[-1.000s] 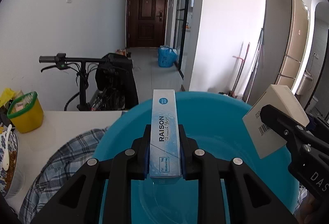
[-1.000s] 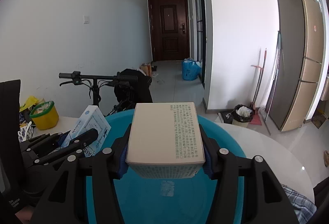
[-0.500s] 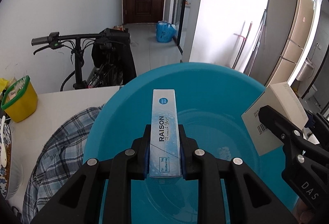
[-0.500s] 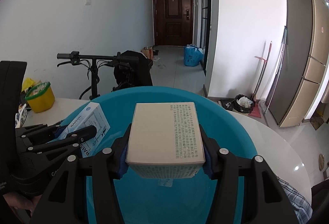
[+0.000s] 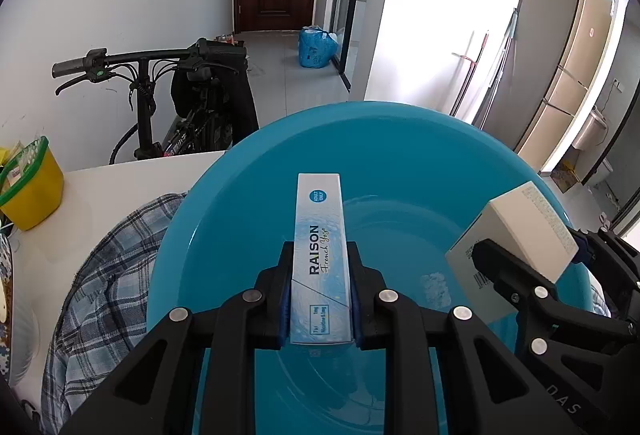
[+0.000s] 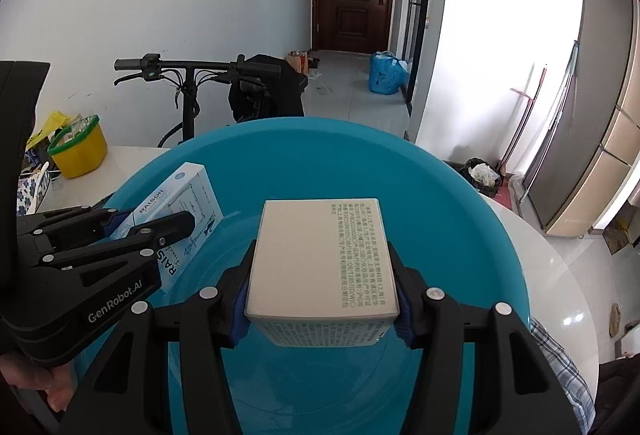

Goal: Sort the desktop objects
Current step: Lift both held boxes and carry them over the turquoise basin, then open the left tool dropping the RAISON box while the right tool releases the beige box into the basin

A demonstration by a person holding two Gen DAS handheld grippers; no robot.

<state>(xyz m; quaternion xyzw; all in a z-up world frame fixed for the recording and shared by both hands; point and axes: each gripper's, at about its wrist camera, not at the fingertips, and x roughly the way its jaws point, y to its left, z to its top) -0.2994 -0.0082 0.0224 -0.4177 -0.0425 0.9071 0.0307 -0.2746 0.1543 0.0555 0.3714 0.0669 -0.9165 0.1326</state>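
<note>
Over the blue basin (image 5: 256,171), the left gripper (image 5: 321,299) squeezes the thin RAISON box (image 5: 320,255) and the right gripper (image 6: 322,299) squeezes the cream box (image 6: 324,255), so dropped boxes could bump together.

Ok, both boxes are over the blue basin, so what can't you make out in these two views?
- Basin floor nearest the cameras: hidden by both grippers' fingers, both views.
- Cream box print: too small to read, right view; its underside faces away.
- Blue box far face: turned away, left view; partly behind the left gripper in the right view.
- Plaid cloth: cut off by the basin and the frame edge.
</note>
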